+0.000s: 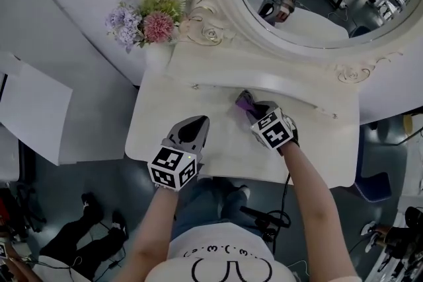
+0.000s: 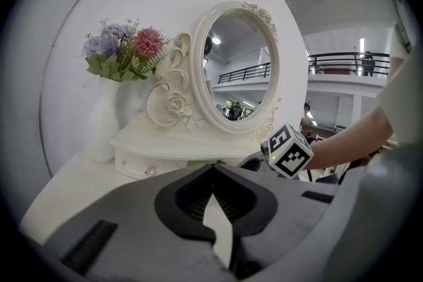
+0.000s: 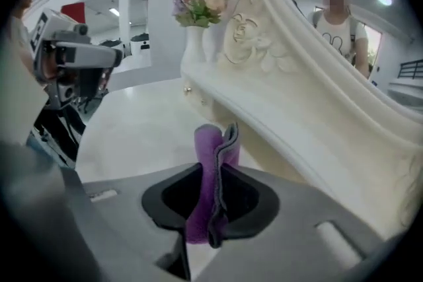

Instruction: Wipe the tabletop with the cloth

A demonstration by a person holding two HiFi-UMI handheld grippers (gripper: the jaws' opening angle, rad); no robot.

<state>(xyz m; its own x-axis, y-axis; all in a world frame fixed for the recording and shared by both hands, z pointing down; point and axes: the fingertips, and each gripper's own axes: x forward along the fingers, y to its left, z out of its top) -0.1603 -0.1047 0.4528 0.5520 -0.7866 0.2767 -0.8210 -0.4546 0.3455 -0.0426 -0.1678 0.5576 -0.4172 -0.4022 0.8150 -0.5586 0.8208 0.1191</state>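
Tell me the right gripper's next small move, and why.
Probably drag the cloth leftward across the tabletop: the right gripper is shut on it at the back, beside the mirror base, and bare tabletop lies to its left.

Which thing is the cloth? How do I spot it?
Find the big oval mirror; under it is a white table. There the right tool pinches the cloth. It is purple and folded, far from the flowers at the corner.

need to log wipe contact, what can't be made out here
- Whether the cloth touches the tabletop: right gripper view, the claw of the right gripper hides its lower end.
- Most of the cloth: head view, the right gripper covers it.
- Any dirt on the tabletop: too small to tell in any view.
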